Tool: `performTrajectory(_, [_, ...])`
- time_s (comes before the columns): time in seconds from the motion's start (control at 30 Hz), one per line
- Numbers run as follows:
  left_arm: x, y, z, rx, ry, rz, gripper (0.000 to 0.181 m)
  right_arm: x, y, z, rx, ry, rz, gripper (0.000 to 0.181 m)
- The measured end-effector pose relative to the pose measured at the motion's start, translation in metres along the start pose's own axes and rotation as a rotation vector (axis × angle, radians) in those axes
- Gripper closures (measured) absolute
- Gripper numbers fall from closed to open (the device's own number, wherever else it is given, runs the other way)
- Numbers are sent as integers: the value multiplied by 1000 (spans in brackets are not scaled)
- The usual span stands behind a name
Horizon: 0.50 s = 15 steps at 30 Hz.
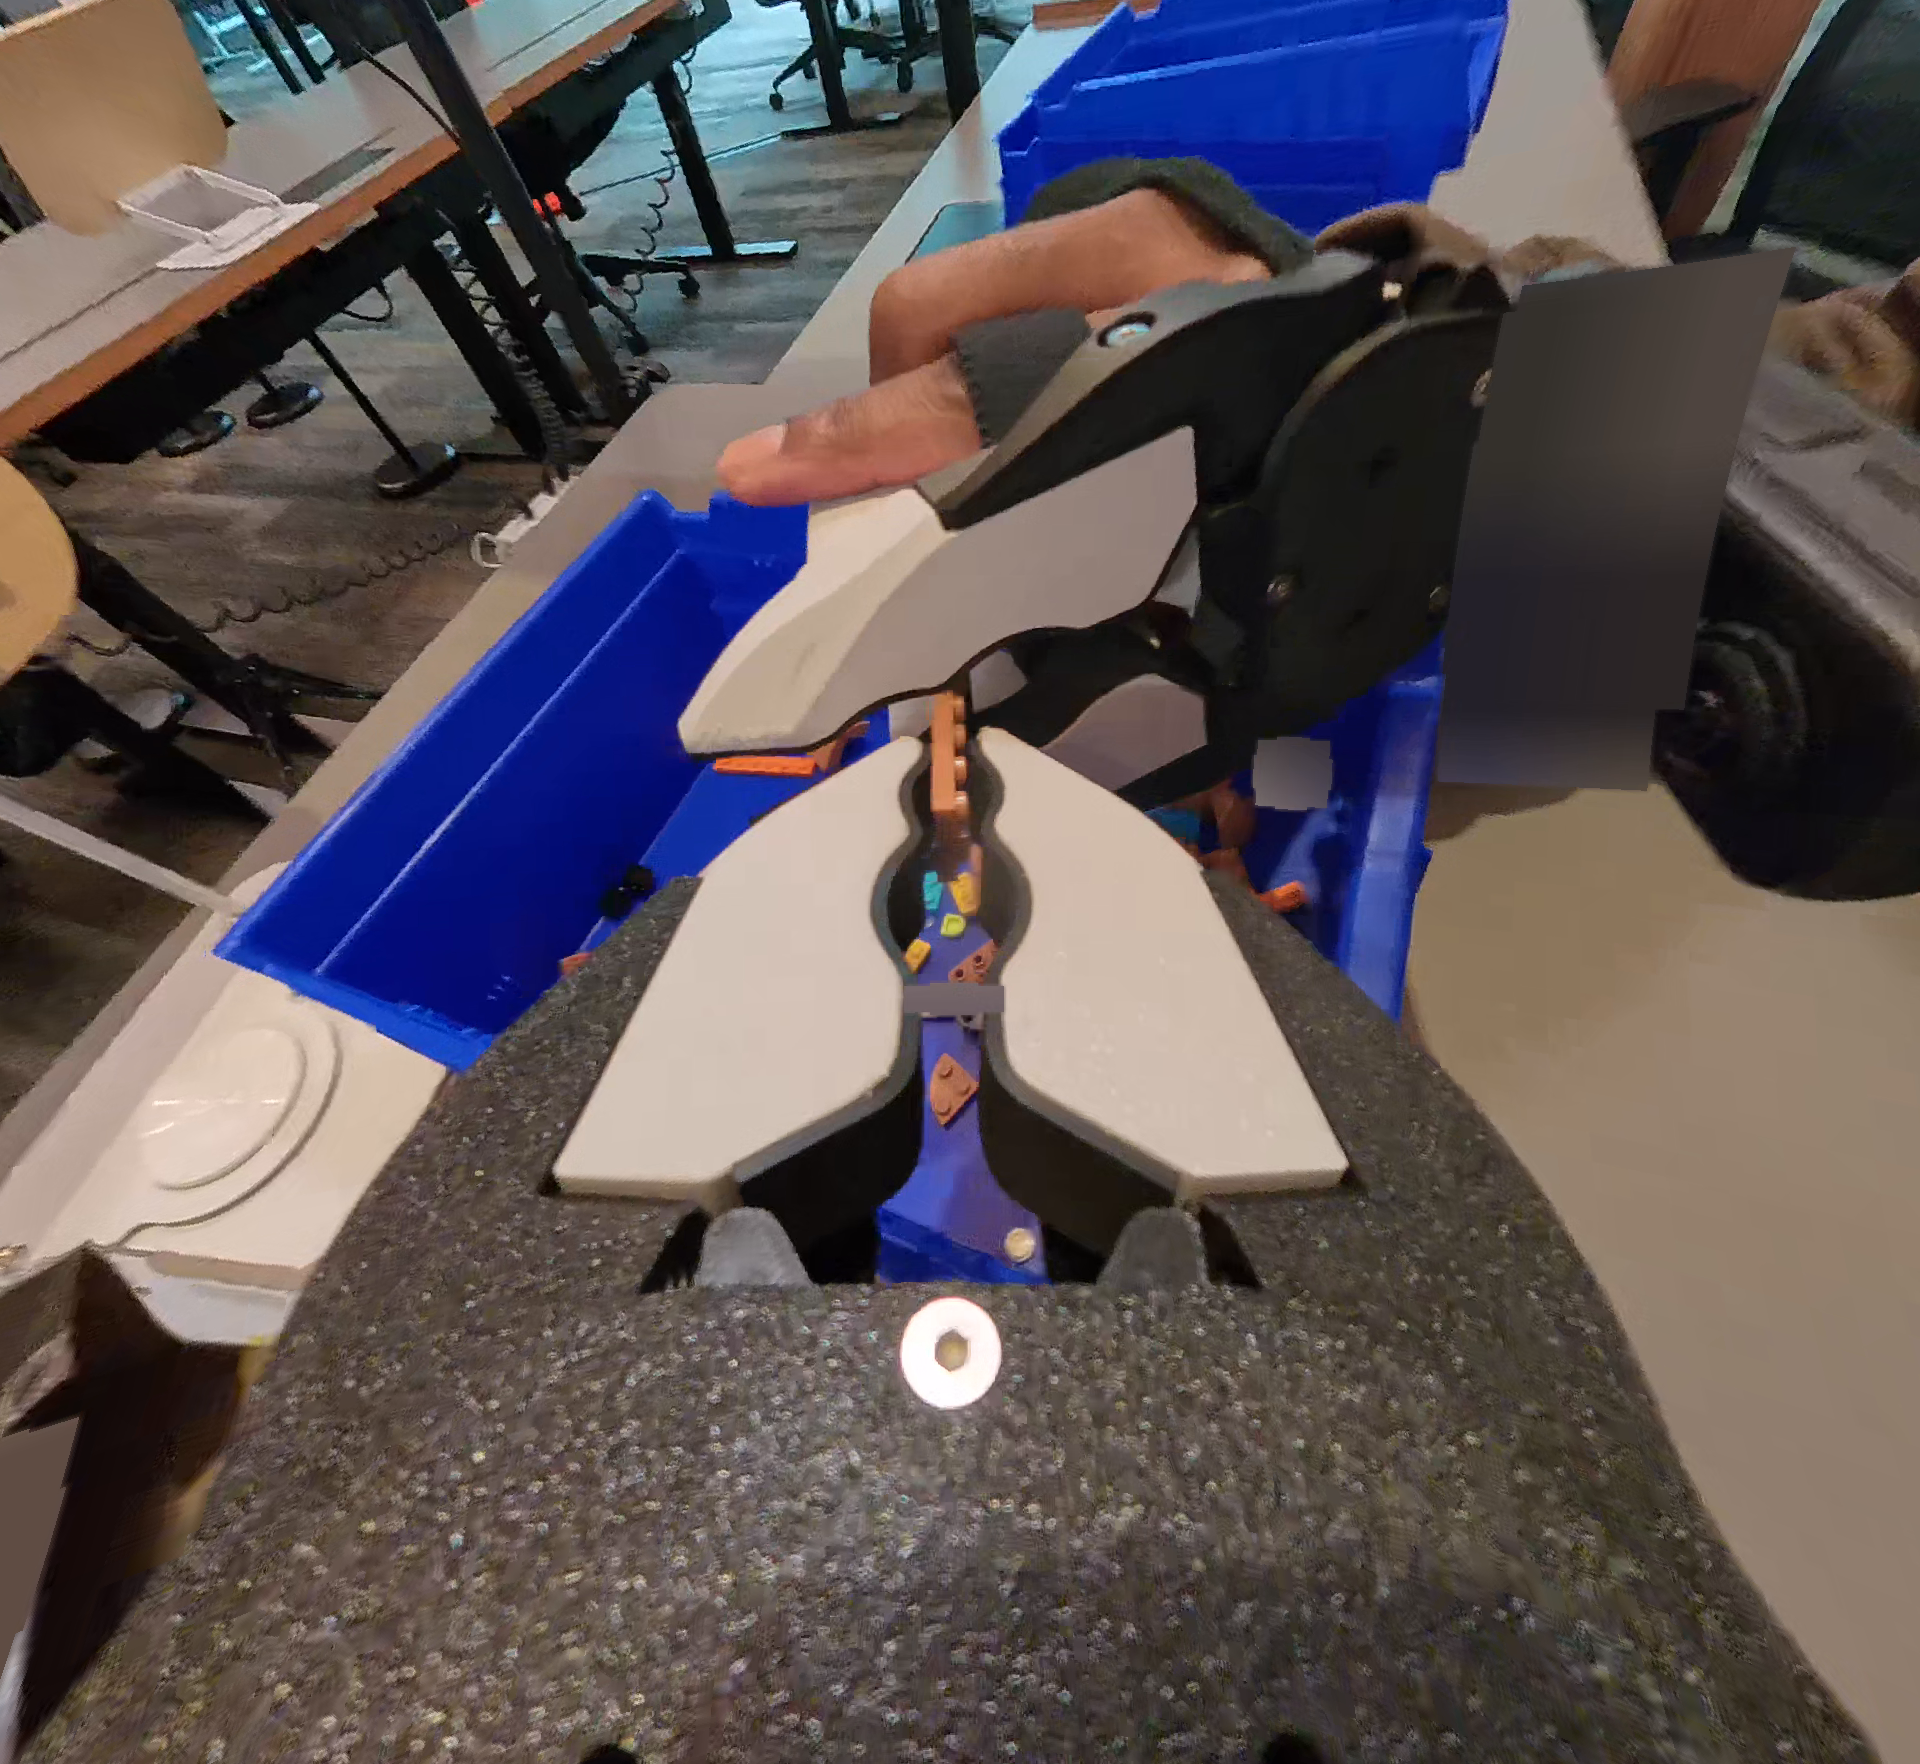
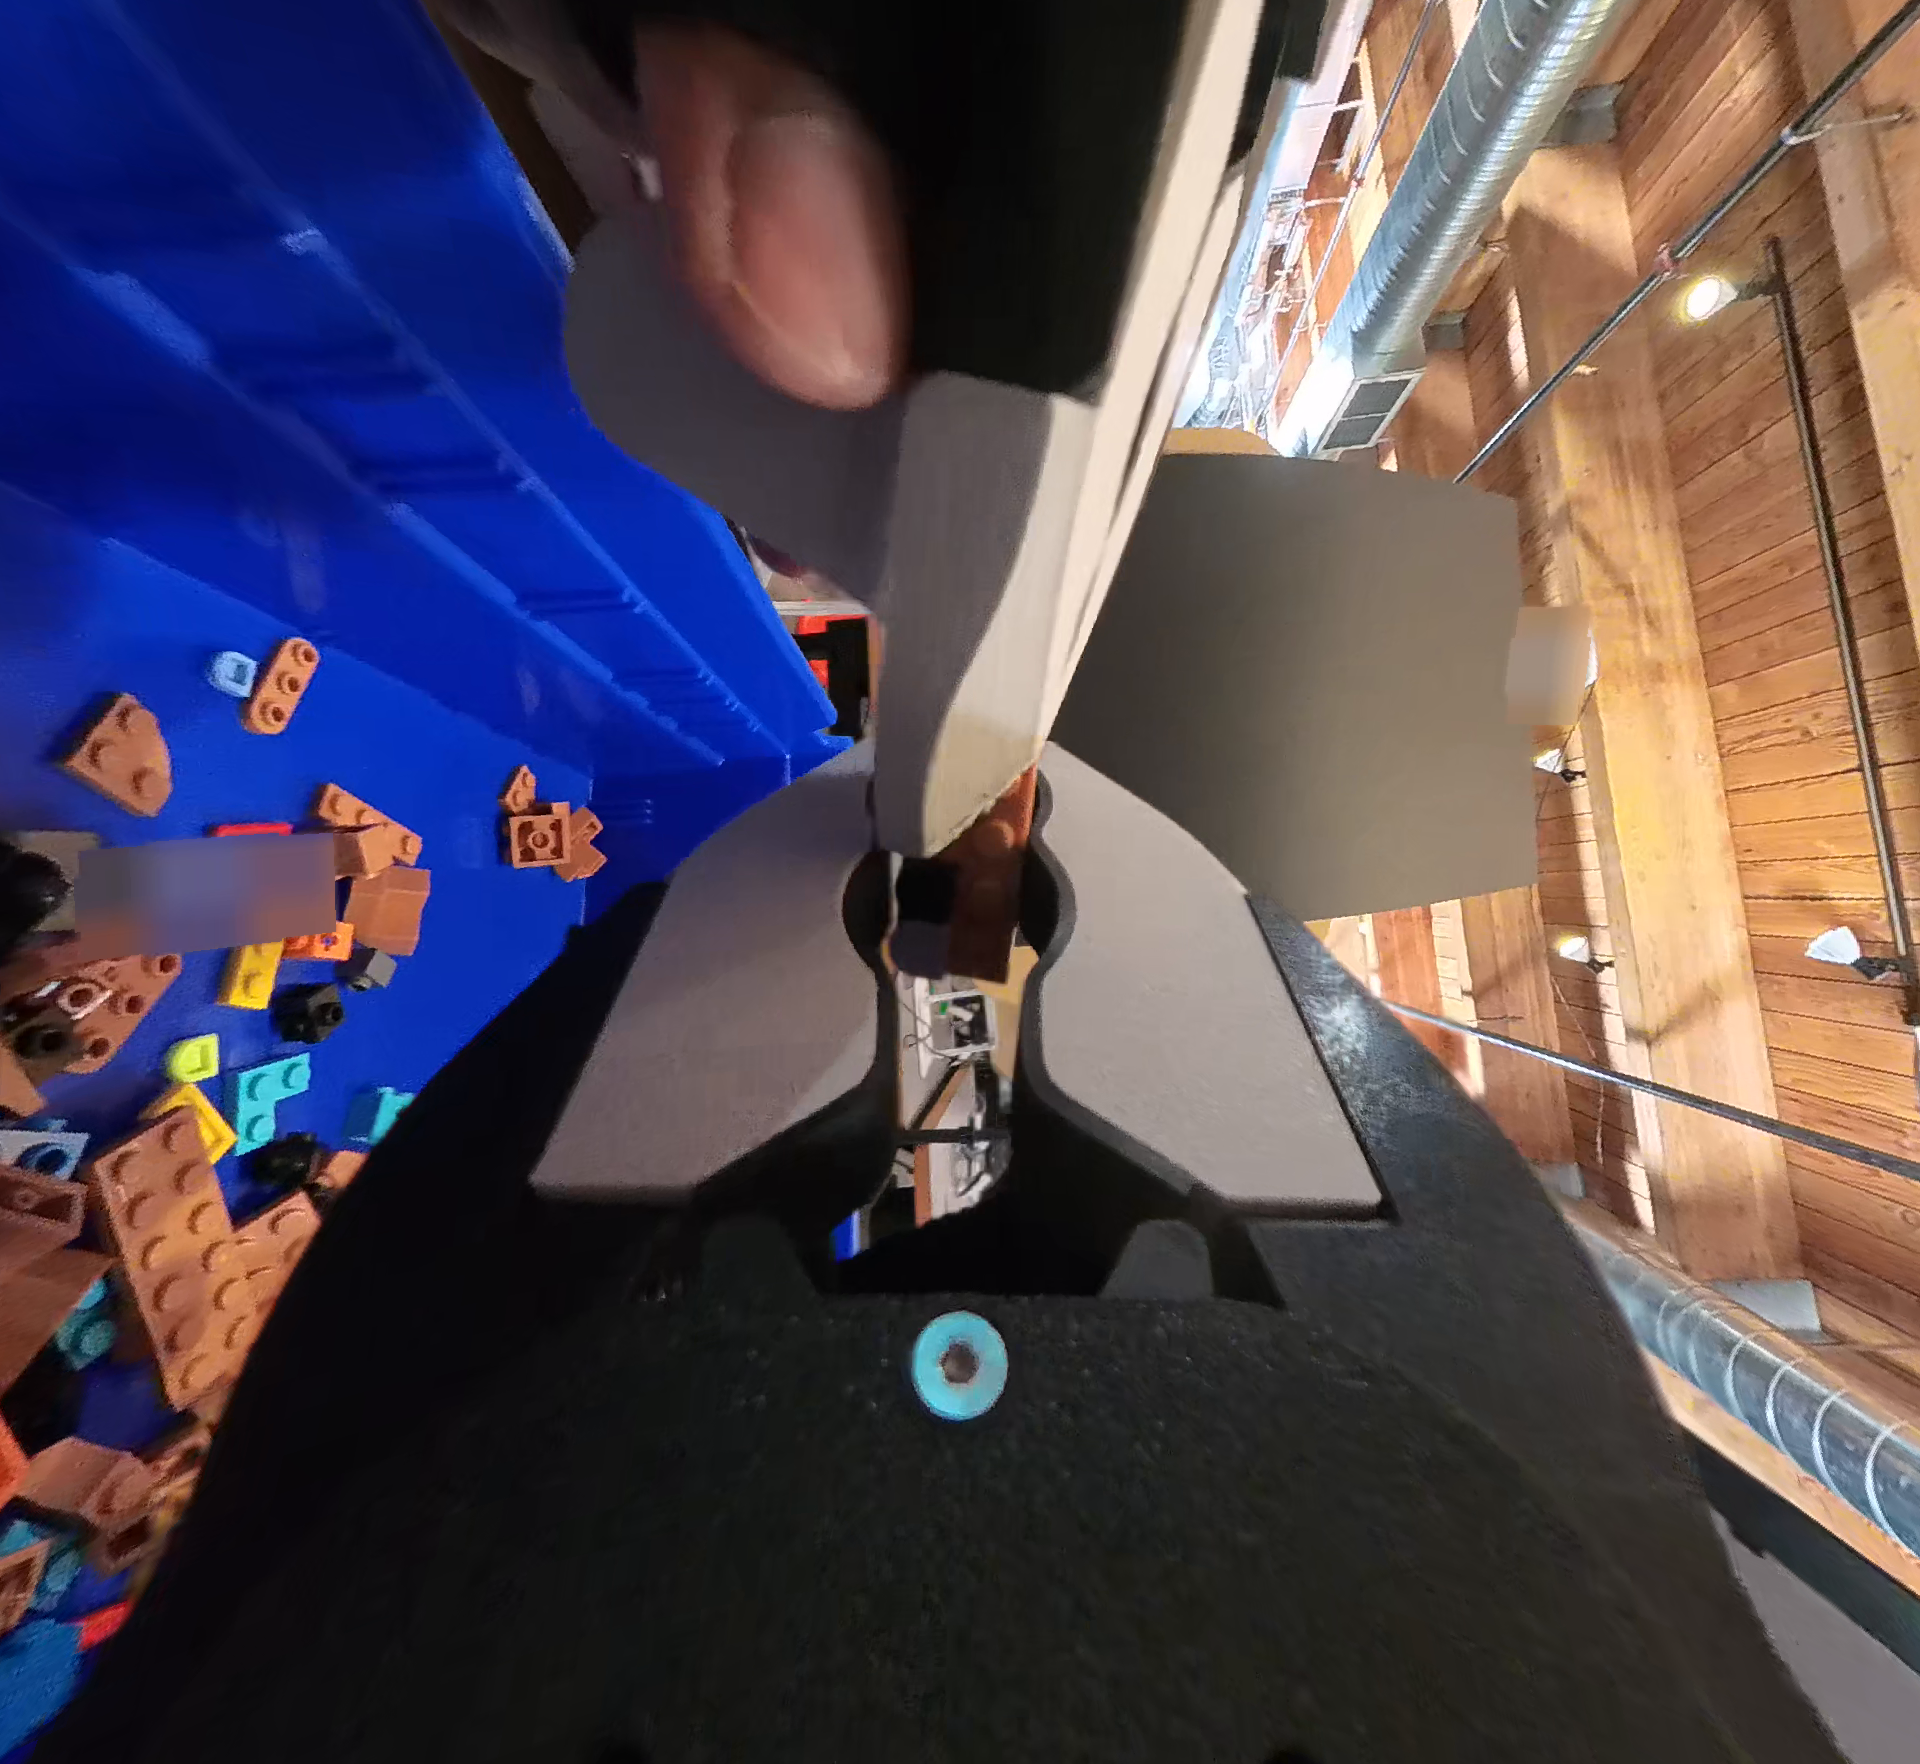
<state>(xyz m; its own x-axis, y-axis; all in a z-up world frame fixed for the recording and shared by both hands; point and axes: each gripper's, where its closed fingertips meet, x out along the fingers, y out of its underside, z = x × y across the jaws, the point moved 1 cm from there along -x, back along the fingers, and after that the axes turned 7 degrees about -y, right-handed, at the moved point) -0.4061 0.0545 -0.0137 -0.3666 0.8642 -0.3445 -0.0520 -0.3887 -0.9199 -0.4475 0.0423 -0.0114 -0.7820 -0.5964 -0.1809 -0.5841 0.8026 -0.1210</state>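
Observation:
My left gripper (image 1: 951, 764) is shut on a thin brown brick plate (image 1: 948, 789), held on edge above a blue bin (image 1: 499, 779). My right gripper comes in from the upper right; its grey finger (image 1: 883, 613) lies over the top end of the same plate. In the right wrist view my right gripper (image 2: 961, 831) is shut on the brown plate (image 2: 1003, 883), with a small dark piece (image 2: 925, 888) beside it. The left gripper's finger (image 2: 966, 634) comes down onto the plate from above. A thumb (image 2: 790, 228) rests on that gripper.
Loose bricks (image 2: 187, 1226), brown, yellow, teal and black, lie on the bin floor (image 2: 468, 779). A second blue bin (image 1: 1268, 83) stands farther along the grey table (image 1: 1610, 1091). Desks and office chairs (image 1: 312, 156) stand to the left. A white round lid (image 1: 229, 1101) lies beside the bin. The gap from one gripper's tips to the other's is roughly 5 cm.

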Motion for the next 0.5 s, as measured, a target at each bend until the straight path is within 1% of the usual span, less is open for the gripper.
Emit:
performTrajectory(0.07, [-2,-4,-1,-77,38,-24,176,-1,-1,-2,-20,19,1,154])
performTrajectory(0.17, [-2,-5,-3,-166,83,-34,176,-2,-2,-5,-31,45,9,157])
performTrajectory(0.23, [-1,-6,-5,-189,90,-36,176,-3,-3,-7,-38,54,5,161])
performTrajectory(0.3, [-1,-6,-4,-130,58,-28,176,-3,-2,-7,-27,49,7,162])
performTrajectory(0.43, [-2,-3,-1,99,-62,21,176,-1,-2,-4,-11,32,8,164])
performTrajectory(0.5, [-3,-3,-1,190,-93,36,176,-1,-3,-4,6,23,0,164])
